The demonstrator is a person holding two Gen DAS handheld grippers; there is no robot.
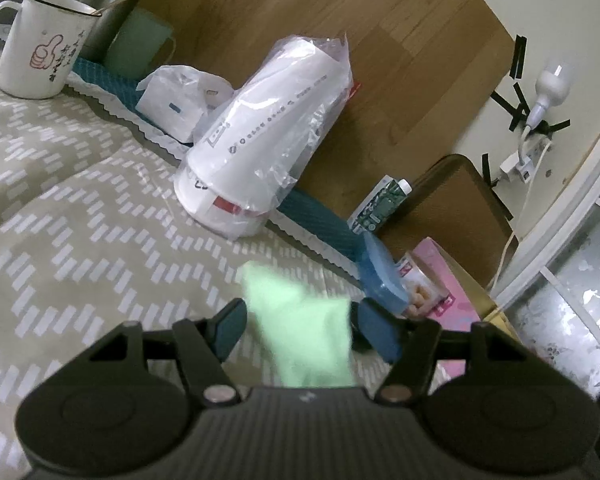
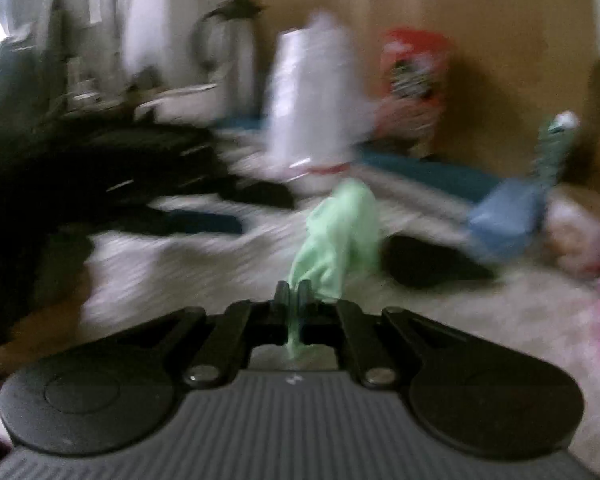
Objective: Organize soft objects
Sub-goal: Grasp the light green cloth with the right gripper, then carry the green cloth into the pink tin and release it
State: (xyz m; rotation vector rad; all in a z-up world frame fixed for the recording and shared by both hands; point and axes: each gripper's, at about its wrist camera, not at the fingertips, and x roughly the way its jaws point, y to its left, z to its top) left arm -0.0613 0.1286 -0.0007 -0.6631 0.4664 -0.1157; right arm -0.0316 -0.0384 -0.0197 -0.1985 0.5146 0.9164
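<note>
Green cloth (image 2: 338, 236) hangs pinched in the clenched right gripper (image 2: 293, 290), over the patterned bed (image 1: 80, 220); that view is badly blurred. Left gripper (image 1: 300, 330) is spread wide, cloth (image 1: 304, 328) between its fingers (image 1: 228, 330). Mug (image 1: 40, 48) writing is unreadable.

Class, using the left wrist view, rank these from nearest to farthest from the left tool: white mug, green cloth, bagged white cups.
1. Green cloth, between the left tool's open fingers.
2. Bagged white cups, centre, further back.
3. White mug, far upper left.
</note>
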